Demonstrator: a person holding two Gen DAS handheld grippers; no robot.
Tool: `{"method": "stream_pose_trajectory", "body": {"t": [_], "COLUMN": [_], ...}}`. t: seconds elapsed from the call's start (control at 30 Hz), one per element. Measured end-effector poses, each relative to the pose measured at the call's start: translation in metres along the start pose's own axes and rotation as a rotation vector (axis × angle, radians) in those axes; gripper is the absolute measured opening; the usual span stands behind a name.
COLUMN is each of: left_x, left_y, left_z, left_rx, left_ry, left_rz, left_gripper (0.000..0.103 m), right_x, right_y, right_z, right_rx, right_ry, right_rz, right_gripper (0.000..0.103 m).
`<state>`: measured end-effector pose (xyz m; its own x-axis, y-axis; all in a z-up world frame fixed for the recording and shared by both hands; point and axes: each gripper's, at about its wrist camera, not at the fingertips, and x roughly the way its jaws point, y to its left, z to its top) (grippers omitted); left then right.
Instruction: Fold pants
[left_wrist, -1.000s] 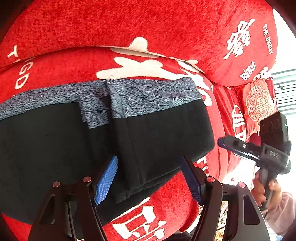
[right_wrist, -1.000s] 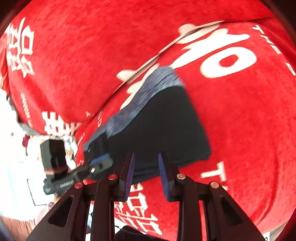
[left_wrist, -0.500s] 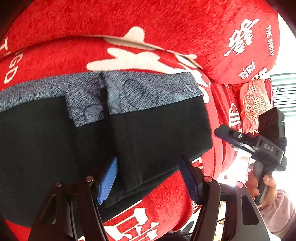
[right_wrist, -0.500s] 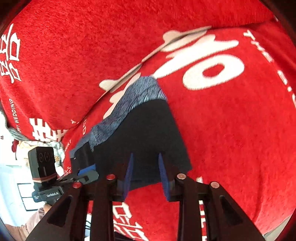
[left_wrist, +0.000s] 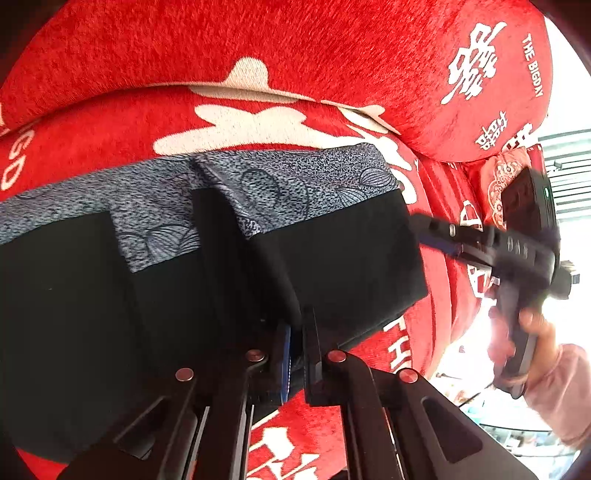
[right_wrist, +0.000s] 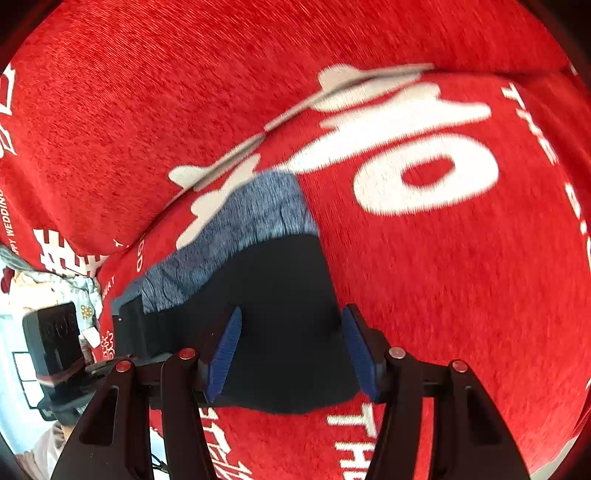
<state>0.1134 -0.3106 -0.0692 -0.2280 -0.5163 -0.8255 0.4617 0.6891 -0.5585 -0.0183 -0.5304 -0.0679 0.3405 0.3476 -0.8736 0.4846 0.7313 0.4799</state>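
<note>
Black pants (left_wrist: 332, 266) with a grey patterned waistband (left_wrist: 295, 181), folded and lying flat on a red sofa cover (left_wrist: 258, 55) printed with white characters and lettering. In the left wrist view, spread from about nine o'clock across the centre to three o'clock, waistband along the far edge toward twelve. Left gripper (left_wrist: 297, 332) at six o'clock, jaws drawn together and pinching the near hem of the top layer, blue pads almost hidden in the dark cloth. At three o'clock in the same view, the right gripper (left_wrist: 439, 236), seen side-on and blurred, fingertips just beside the right edge of the fabric, carried by a hand (left_wrist: 532, 343) in a pale pink sleeve (left_wrist: 565, 391). A red embroidered cushion (left_wrist: 498, 184) past it at two o'clock. In the right wrist view, pants (right_wrist: 280, 314) running from centre toward eight o'clock, waistband (right_wrist: 243, 229) on the far side toward eleven. Right gripper (right_wrist: 291, 347) at six o'clock, jaws moderately wide and opening, blue pads (right_wrist: 225, 350) astride the near right corner of the black cloth, fabric between them but not pressed. Left gripper's black body (right_wrist: 55, 343) at eight o'clock, at the garment's other end. Sofa cover (right_wrist: 443, 258) blurred throughout that view.
</note>
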Motion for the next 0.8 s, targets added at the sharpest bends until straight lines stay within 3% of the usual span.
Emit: {"method": "stream_pose_trajectory", "body": {"t": [0.07,0.13,0.2,0.33,0.47,0.5,0.57,0.63,0.67,0.8], "left_x": [-0.007,-0.013,-0.018,-0.013,-0.018,-0.021,-0.027,-0.036,-0.042,-0.054], "left_y": [0.003,0.007,0.011,0.028,0.028,0.025,0.022,0.02,0.02,0.03], "left_z": [-0.004,-0.008,-0.014,-0.018,-0.017,-0.018,-0.019,-0.022,-0.025,-0.032], "left_rx": [0.0,0.002,0.017,-0.009,-0.048,-0.045,-0.042,-0.036,-0.035,-0.054], "left_ry": [-0.011,-0.012,-0.01,0.011,-0.023,-0.033,-0.054,-0.093,-0.113,-0.127], "left_rz": [0.01,0.028,0.06,0.114,0.142,0.151,0.174,0.222,0.243,0.334], "left_gripper": [0.006,0.006,0.006,0.006,0.006,0.007,0.021,0.041,0.054,0.056], "right_x": [0.003,0.014,0.023,0.046,0.043,0.032,0.011,0.005,0.011,0.058], "right_y": [0.0,0.002,0.017,0.062,0.073,0.075,0.084,0.096,0.104,0.114], "right_z": [0.011,0.019,0.02,0.002,0.002,0.001,-0.004,-0.008,-0.009,-0.008], "right_rx": [-0.001,0.021,-0.006,-0.203,-0.242,-0.238,-0.265,-0.289,-0.303,-0.273], "right_ry": [-0.004,0.024,0.043,0.063,0.056,0.02,-0.053,-0.053,-0.024,0.069], "right_rz": [0.012,0.033,0.023,-0.154,-0.22,-0.236,-0.224,-0.173,-0.156,-0.112], "right_gripper": [0.061,0.049,0.048,0.051,0.056,0.056,0.053,0.024,0.021,0.021]}}
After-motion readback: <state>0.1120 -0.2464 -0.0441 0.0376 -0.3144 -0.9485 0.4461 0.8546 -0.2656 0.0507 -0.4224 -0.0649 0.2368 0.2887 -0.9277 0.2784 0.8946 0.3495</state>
